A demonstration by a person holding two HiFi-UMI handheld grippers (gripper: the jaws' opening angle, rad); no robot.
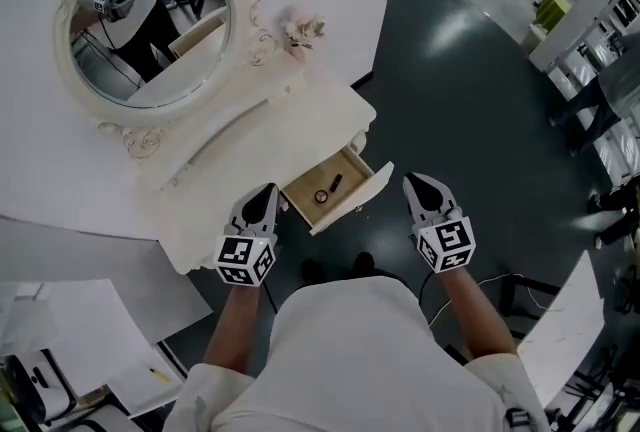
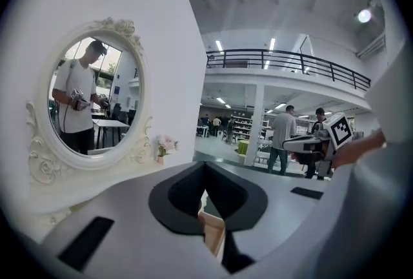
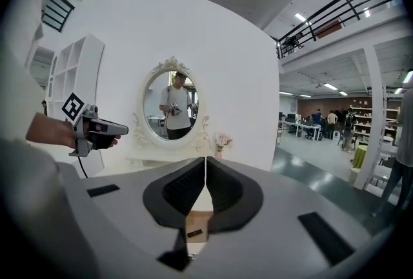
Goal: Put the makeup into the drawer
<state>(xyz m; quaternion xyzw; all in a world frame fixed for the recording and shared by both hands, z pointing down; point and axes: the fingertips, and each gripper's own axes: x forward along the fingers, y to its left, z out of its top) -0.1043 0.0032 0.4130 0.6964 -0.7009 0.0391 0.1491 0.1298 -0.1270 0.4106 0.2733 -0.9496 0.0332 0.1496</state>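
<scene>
White-shirted shoulders [image 1: 350, 350] fill the foot of the head view, both arms held out over a dark floor [image 1: 470, 90]. Left tongs [image 1: 268, 192] and right tongs [image 1: 416, 183] flank an open drawer [image 1: 352, 203] pulled from the cream worktop [image 1: 240, 155] of a dressing table, under an oval mirror [image 1: 150, 20]. A dark makeup stick [image 1: 334, 184] already lies inside the drawer beside a small round item [image 1: 321, 197]. Its long axis runs slantwise, roughly front to back of the drawer. It sits between the two tongs, about as near one as the other.

Left gripper view: the tongs are pressed together with nothing between them, pointing past the mirror. A corner of pale drawer wood shows below the tips.

Right gripper view: these tongs too are pressed together and empty. Under their tips the drawer shows again, with the dark stick lying nearly crosswise to the tongs' line, below and just ahead of them. With the makeup in, the drawer front looks the likely next target, and the right tongs appear slightly nearer its outer end.
</scene>
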